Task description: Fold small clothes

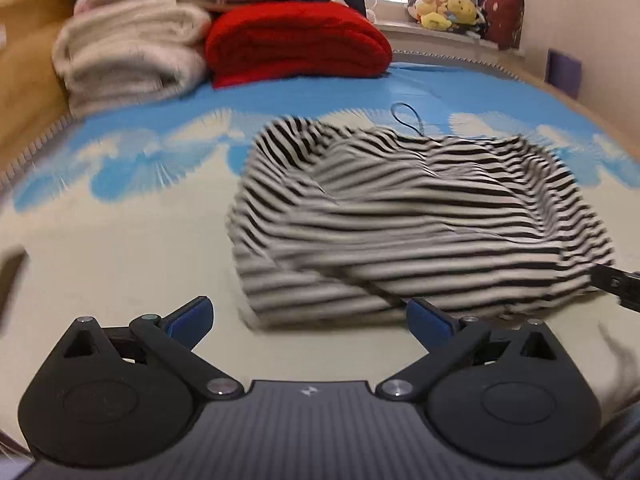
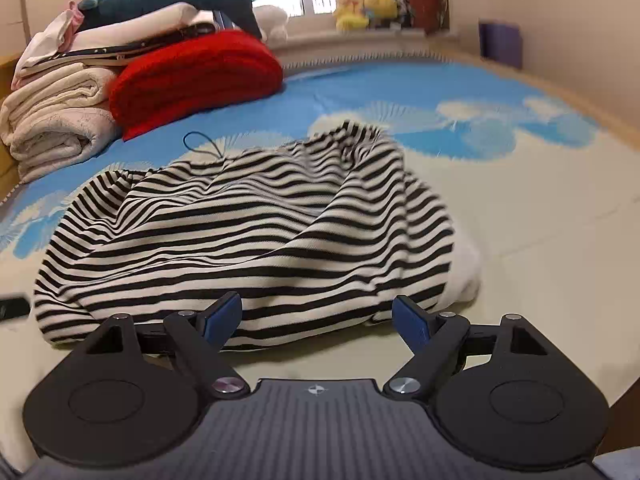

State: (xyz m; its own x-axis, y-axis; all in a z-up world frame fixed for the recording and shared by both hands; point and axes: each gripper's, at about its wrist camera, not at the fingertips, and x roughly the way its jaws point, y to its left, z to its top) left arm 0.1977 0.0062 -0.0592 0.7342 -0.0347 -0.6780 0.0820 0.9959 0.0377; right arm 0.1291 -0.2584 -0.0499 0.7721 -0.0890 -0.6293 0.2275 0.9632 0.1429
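Striped garment [image 2: 248,240] lies rumpled on the bed [image 2: 540,220], near a red blanket [image 2: 196,76]. Left claw [image 1: 310,318] spread, holding nothing. Right claw [image 2: 318,316] spread at the garment's near hem, empty.

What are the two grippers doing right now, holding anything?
Left gripper: open, holding nothing.
Right gripper: open, empty, at the striped garment's near edge.
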